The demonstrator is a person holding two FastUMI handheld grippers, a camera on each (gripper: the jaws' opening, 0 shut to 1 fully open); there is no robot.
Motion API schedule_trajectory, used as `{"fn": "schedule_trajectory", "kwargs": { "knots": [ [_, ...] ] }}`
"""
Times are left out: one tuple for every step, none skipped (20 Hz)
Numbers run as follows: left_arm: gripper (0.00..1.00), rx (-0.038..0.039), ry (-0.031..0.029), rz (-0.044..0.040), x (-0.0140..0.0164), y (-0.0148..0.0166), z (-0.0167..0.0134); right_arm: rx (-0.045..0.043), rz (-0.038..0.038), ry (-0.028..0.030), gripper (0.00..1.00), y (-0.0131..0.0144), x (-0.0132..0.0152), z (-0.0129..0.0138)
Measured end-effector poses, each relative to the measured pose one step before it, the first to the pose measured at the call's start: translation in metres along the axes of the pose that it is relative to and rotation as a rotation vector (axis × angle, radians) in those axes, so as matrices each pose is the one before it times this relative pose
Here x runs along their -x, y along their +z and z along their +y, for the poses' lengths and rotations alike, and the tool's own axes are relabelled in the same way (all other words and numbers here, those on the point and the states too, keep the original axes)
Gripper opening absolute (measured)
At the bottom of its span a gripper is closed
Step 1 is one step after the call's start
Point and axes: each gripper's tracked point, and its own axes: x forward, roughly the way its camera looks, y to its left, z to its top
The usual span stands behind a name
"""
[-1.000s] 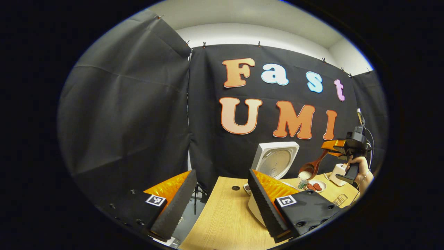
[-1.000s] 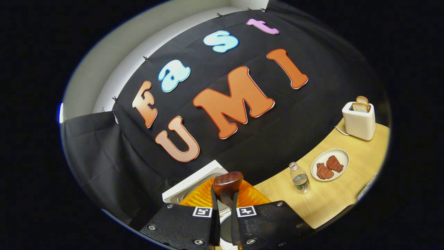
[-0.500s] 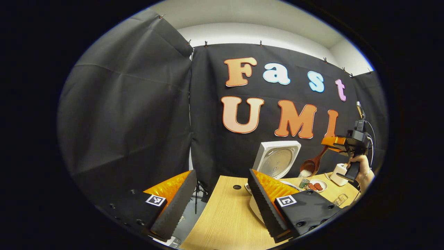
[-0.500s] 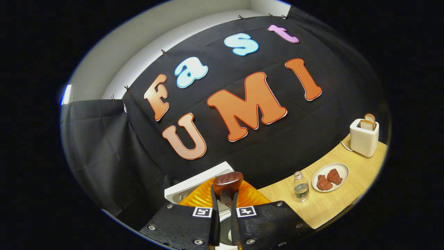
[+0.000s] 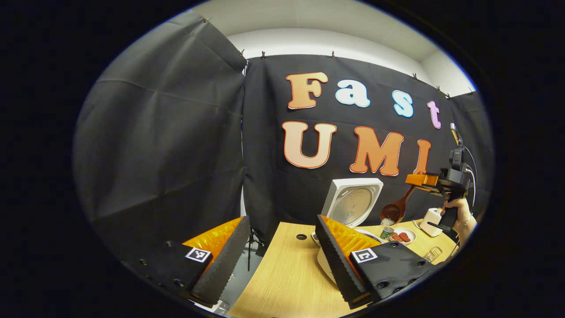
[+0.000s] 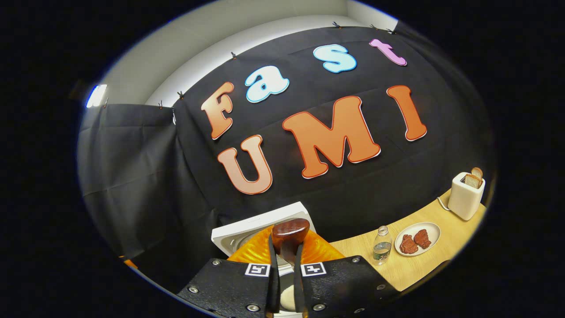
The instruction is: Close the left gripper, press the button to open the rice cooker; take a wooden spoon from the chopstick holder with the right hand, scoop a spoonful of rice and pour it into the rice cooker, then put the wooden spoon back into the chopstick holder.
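In the left gripper view my left gripper [image 5: 282,265] stands open over the table's near left part, nothing between its fingers. The white rice cooker [image 5: 353,204] has its lid up; its body is mostly hidden behind my finger. To the right a hand [image 5: 459,216] holds my right gripper [image 5: 419,180] above the cooker's right side. A wooden spoon [image 5: 397,210] hangs from it, tilted down, with a little white rice in its bowl. In the right gripper view my right gripper [image 6: 286,249] is shut on the wooden spoon [image 6: 290,232]; the rice cooker [image 6: 258,226] lies just beyond and below.
On the wooden table [image 6: 423,265] stand a small water bottle [image 6: 380,245], a plate [image 6: 435,229] with two reddish pieces and a white toaster [image 6: 467,196] holding bread. A clear glass [image 5: 432,254] sits near the table's right front. The black cloth wall runs behind.
The right gripper rose a little and rolled more level. The spoon hangs steeper, and the heap of rice in its bowl has shrunk. My left gripper stayed put.
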Motion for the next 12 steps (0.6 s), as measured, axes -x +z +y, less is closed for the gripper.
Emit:
{"fn": "schedule_trajectory", "kwargs": {
  "knots": [
    [1.0,-0.00066,0.00219,-0.00021,0.00074,0.00075,0.00063,0.01593,0.00281,0.01181,0.11,-0.00295,-0.00117,0.00303],
    [1.0,-0.00083,0.00294,-0.00032,0.00169,-0.0011,0.00058,0.01319,0.00338,0.0109,0.11,-0.00225,-0.00049,0.0026],
    [1.0,0.00031,0.0028,0.00043,0.00066,0.00003,0.0008,0.01928,0.00537,0.01498,0.11,-0.00508,0.00216,0.00613],
    [1.0,0.00145,0.00247,0.00059,0.00094,-0.00068,0.00166,0.01948,0.00328,0.01341,0.11,-0.00309,0.00163,0.00489],
    [1.0,0.00175,0.0025,0.00184,-0.00003,0.00025,-0.00005,0.02755,0.00205,0.0155,0.11,-0.00337,0.00166,0.00293],
    [1.0,0.00116,0.00222,0.00198,0.001,-0.00124,0.00005,0.03509,0.00235,0.01194,0.11,-0.0036,0.00125,0.00287],
    [1.0,0.0001,0.00186,0.00231,0.00063,-0.00111,-0.00015,0.03205,0.00381,0.0071,0.11,-0.00377,-0.00021,0.00098],
    [1.0,-0.00049,0.00107,0.0027,0.00036,0.00008,-0.00132,0.0278,0.00682,0.00855,0.11,-0.0041,0.00033,0.00155],
    [1.0,-0.00093,0.00004,0.00137,0.00171,-0.00117,-0.00041,0.01495,0.00689,0.0064,0.11,-0.00413,0.00168,0.00111],
    [1.0,-0.00112,-0.00066,-0.00005,0.00073,-0.00075,-0.00088,-0.00105,0.00119,0.00277,0.11,-0.0018,0.00184,-0.00075],
    [1.0,-0.00108,-0.00061,-0.00085,0.00042,0.00043,-0.00212,-0.01739,-0.00357,0.00022,0.12,0.0007,0.00302,-0.00166],
    [1.0,0.00014,-0.00183,-0.00225,0.00048,0.00143,-0.00194,-0.02984,-0.00358,-0.00731,0.12,0.00179,0.00325,-0.00581]
  ]
}}
